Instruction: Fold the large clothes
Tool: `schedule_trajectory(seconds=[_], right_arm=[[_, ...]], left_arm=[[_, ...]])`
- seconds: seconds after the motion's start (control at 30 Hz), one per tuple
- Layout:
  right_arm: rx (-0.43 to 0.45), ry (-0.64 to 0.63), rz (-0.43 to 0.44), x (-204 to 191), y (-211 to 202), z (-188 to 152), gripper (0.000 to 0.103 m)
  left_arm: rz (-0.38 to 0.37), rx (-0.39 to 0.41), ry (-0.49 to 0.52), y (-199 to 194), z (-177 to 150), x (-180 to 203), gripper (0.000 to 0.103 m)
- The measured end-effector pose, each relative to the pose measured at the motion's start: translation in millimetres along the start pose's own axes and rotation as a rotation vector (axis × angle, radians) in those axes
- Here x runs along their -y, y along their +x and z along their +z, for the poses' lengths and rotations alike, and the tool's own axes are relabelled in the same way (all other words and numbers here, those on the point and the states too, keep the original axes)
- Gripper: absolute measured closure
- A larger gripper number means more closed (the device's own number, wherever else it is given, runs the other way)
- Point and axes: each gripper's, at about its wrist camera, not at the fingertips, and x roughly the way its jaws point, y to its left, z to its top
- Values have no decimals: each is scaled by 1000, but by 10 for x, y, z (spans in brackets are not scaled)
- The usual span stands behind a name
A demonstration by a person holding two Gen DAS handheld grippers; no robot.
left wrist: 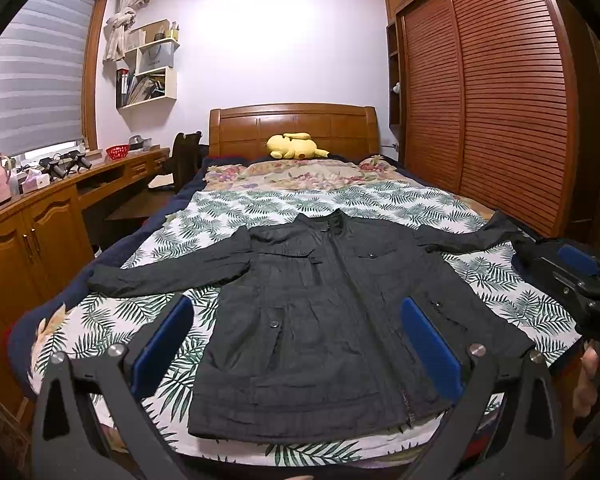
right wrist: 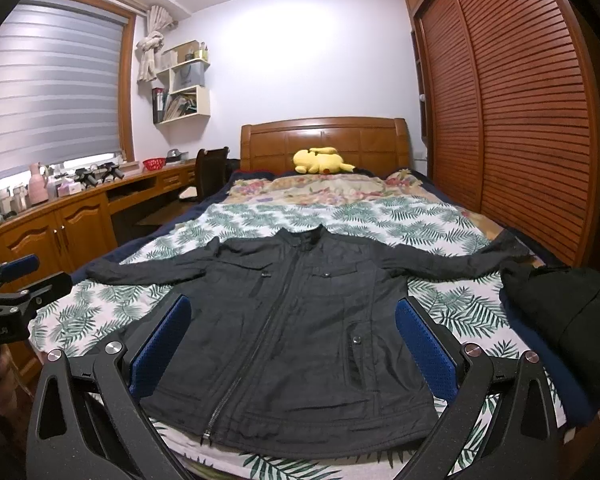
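Black jacket (left wrist: 320, 320) was laid flat, zipped, sleeves spread, near the bed's (left wrist: 112, 320) foot edge. Left gripper (left wrist: 296, 344) and right gripper (right wrist: 292, 344) were held wide, empty. Sleeves best folded inward first.

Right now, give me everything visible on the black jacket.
The black jacket lies face up and spread flat on the leaf-print bedspread, collar toward the headboard, hem at the near edge. It looks like thin, slightly wrinkled woven fabric. The front zip is closed, and there are flapped chest pockets and snap-buttoned lower pockets. Both sleeves stretch out sideways. No fold has been made yet. Neither the left gripper nor the right gripper touches it; both jaws stand open.
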Motion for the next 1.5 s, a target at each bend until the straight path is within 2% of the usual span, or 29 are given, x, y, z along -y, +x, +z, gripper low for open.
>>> schedule_trajectory(seconds=[0.27,0.77,1.1,1.5], right_arm=[[-24,-9,19,-33,99,-67,0],[-85,-55,94,-360,580,-203,0],[-141,-95,145,-587,924,-296,0],[-201,-179,220,-918,1631,-481,0]], left_arm=[[21,-38,-13,164,-73,-171,0],[97,-100,-75,436,-308,-836,0],[124,-137,-96,606,-439,-1131,0],[193,-217,-113,993,-644,-1729,0]])
